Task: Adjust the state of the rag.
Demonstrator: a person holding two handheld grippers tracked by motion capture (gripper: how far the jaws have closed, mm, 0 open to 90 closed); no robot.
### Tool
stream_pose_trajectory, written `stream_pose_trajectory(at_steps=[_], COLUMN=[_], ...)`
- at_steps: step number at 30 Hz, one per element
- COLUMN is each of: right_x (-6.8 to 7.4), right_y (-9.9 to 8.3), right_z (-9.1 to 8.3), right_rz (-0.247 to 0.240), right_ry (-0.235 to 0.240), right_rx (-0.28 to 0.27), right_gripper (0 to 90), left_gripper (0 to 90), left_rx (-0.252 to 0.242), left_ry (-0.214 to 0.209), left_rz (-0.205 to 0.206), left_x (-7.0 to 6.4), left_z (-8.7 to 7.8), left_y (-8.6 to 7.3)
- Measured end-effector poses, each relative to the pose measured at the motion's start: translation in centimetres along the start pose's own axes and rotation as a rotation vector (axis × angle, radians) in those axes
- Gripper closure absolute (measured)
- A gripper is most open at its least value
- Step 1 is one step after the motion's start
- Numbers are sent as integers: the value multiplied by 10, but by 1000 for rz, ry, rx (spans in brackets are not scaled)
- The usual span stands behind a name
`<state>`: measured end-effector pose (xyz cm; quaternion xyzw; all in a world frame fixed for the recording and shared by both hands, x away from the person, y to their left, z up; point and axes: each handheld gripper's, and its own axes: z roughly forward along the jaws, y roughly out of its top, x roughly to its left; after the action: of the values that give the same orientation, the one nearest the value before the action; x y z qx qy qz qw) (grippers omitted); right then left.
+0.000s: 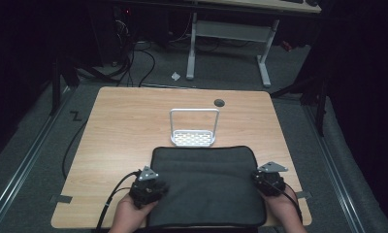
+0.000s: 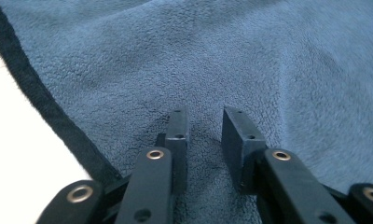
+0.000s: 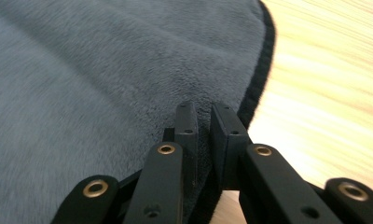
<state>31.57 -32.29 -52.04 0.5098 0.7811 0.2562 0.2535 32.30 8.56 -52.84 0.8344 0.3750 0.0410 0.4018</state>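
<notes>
A dark grey fleece towel with black trim lies flat at the wooden table's near edge. The left gripper points down on its left part — jaws apart, fleece between them. The right gripper (low, at the right hem) pinches the towel's edge.

- The left black two-jaw gripper, held in the person's left hand, points forward and down, its jaws a small gap apart.
- The right black two-jaw gripper, in the right hand, has its jaws nearly closed, pinching fabric.
</notes>
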Motion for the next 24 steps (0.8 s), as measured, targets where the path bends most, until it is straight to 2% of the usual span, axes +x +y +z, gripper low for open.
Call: stream_pose_trajectory(at_steps=[1,2,3,5,7,10,12,13,14,16,21,23,24], right_x=[-6,-6,-15,-17,-14,-9,-4,-4,1,4,12,14,16], right_y=[-2,-2,-3,-3,-1,0,0,0,0,1,2,3,4], right_z=[0,0,1,0,-5,-11,-11,-11,-11,-10,-8,-9,-9], right_rz=[13,13,43,56,64,53,40,40,23,15,10,-2,5], right_ry=[-13,-13,-28,-21,-14,-1,3,3,9,16,52,49,47], right_rx=[-2,-2,-4,-18,-57,-93,-103,-103,-107,-114,-116,-125,-125], right_gripper=[813,813,804,772,753,727,716,716,707,706,684,670,663], left_gripper=[706,697,678,639,624,611,606,603,598,585,550,528,513], left_rx=[0,0,-1,0,-25,-65,-88,-88,-105,-119,-148,-149,-151], left_ry=[-11,-11,-23,-27,-2,20,38,38,62,84,127,140,134], left_rz=[2,2,5,5,12,-23,-43,-43,-44,-34,-45,-41,-52], left_x=[-2,-2,-5,-5,0,14,24,24,31,37,50,54,57], left_z=[3,3,6,4,-2,-9,-13,-13,-14,-14,-11,-10,-8], left_y=[1,1,4,5,6,9,11,11,14,16,23,27,29])
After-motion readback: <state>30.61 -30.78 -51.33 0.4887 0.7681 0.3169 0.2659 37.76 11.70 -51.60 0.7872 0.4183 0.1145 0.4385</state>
